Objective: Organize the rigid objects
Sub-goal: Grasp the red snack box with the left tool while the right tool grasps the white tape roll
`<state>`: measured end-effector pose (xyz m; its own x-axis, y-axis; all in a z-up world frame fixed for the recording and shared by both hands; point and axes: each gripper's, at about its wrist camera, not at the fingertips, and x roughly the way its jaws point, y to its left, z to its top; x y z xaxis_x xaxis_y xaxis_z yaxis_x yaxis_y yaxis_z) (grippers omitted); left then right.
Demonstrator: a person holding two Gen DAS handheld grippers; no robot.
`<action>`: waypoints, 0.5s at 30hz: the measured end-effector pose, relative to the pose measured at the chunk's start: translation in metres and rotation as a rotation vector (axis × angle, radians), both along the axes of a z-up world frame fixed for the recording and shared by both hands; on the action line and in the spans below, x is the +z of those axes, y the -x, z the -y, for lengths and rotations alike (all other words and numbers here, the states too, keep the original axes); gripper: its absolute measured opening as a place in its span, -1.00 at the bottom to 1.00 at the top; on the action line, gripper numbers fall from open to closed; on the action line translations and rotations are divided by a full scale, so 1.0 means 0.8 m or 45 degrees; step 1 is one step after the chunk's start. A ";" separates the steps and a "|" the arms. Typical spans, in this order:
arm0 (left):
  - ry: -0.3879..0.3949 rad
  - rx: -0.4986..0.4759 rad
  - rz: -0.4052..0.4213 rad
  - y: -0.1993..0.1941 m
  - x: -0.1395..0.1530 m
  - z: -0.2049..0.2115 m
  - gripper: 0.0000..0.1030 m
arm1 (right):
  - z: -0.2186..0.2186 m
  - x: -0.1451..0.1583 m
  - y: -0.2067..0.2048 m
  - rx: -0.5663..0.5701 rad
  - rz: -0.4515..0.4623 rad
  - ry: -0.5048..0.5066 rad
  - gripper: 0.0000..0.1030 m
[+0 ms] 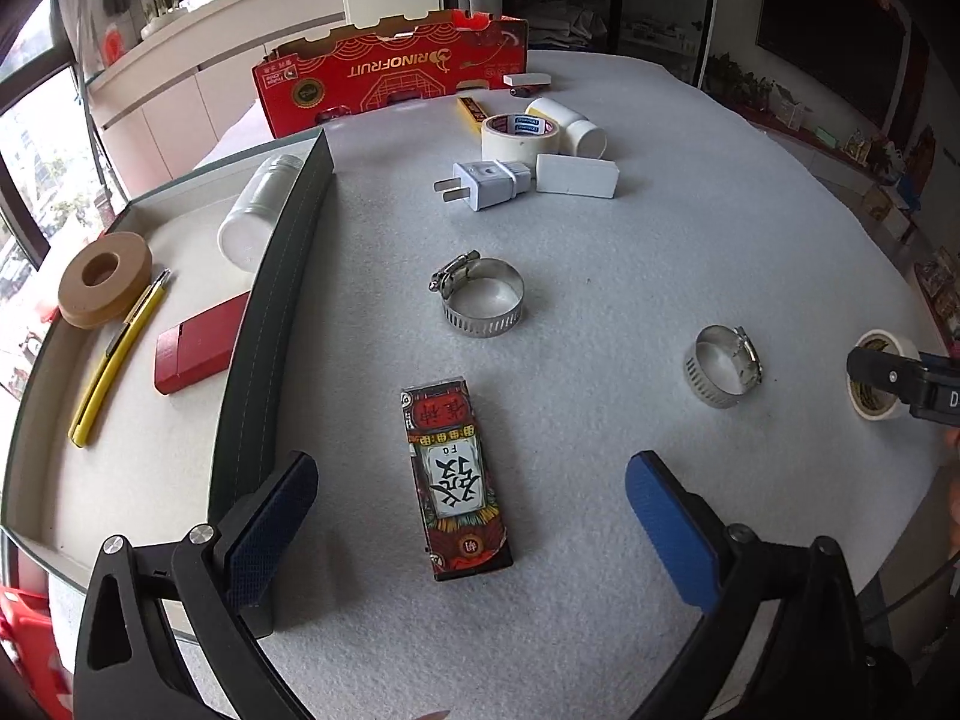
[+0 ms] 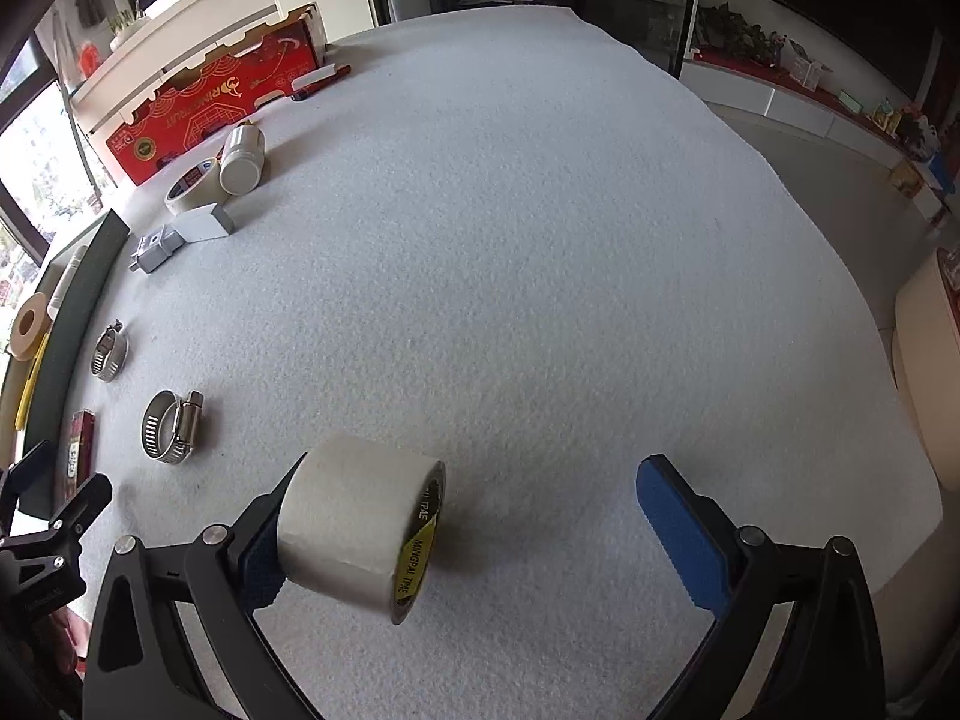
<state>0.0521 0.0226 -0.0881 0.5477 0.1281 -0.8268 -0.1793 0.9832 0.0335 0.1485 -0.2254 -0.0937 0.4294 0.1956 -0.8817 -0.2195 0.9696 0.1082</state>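
Note:
In the left wrist view my left gripper [image 1: 472,471] is open, its blue pads either side of a patterned card box [image 1: 459,480] that lies flat on the grey felt table [image 1: 600,252]. Neither pad touches the box. My right gripper [image 2: 477,471] is open too. A wide roll of beige tape [image 2: 360,528] with a yellow-and-black core leans against its left pad [image 2: 261,564], while the right pad [image 2: 681,540] stands well away from it. The same roll [image 1: 882,378] and the right gripper [image 1: 900,387] show at the right edge of the left view.
A dark-walled tray [image 1: 270,300] on the left holds a tan tape roll [image 1: 105,288], a yellow utility knife [image 1: 117,354], a red box [image 1: 198,342] and a white bottle [image 1: 258,210]. Two hose clamps [image 1: 480,297] [image 1: 723,366], a plug [image 1: 486,183], tape [image 1: 519,135] and a red carton [image 1: 390,72] lie beyond.

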 end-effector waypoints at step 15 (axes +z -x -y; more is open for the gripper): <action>0.032 0.166 0.006 -0.025 -0.013 0.020 1.00 | -0.020 -0.008 0.008 0.023 0.076 0.091 0.98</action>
